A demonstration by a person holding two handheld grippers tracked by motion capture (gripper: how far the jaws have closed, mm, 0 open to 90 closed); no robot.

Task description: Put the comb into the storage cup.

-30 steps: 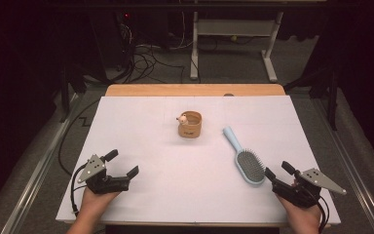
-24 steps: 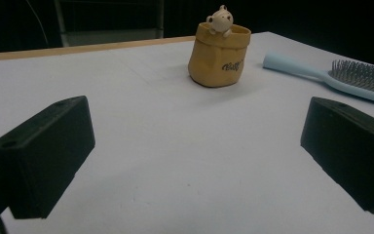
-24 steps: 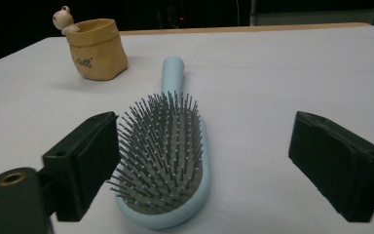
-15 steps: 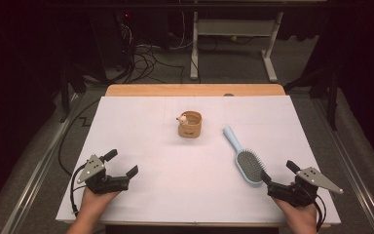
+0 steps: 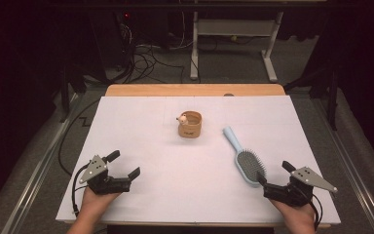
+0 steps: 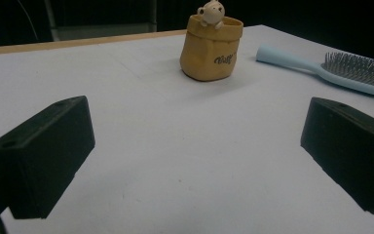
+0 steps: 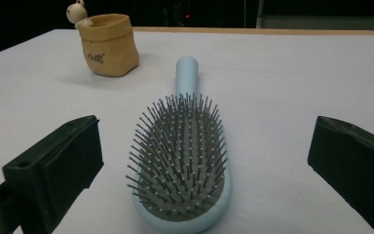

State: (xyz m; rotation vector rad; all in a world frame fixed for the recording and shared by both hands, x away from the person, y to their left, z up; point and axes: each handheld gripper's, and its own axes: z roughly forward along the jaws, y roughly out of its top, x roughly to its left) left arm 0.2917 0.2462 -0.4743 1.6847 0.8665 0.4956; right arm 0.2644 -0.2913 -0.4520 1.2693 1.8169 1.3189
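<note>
The right gripper (image 5: 272, 175), at lower right, has just spread its jaws, pinching nothing. The hairbrush (image 5: 243, 157) lies before it, bristles up, handle pointing up-left toward the pouch (image 5: 190, 124). The left gripper (image 5: 124, 164) is spread too.

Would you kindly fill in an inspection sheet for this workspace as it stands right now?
Surface: white table top, flat, with a wooden edge at the far side.
Job's things: light blue hairbrush lying bristles up, handle pointing away, head just ahead of the right gripper; tan pouch-shaped holder upright mid-table with a small figure at its rim.
Clutter: nothing seen.
Grippers: left gripper open, nothing between its jaws; right gripper has just been opening, jaws wide, not touching the hairbrush.
Cables: one trails from each gripper; a loose tangle on the floor beyond the table.
Surroundings: dark room, white desk frame behind.
</note>
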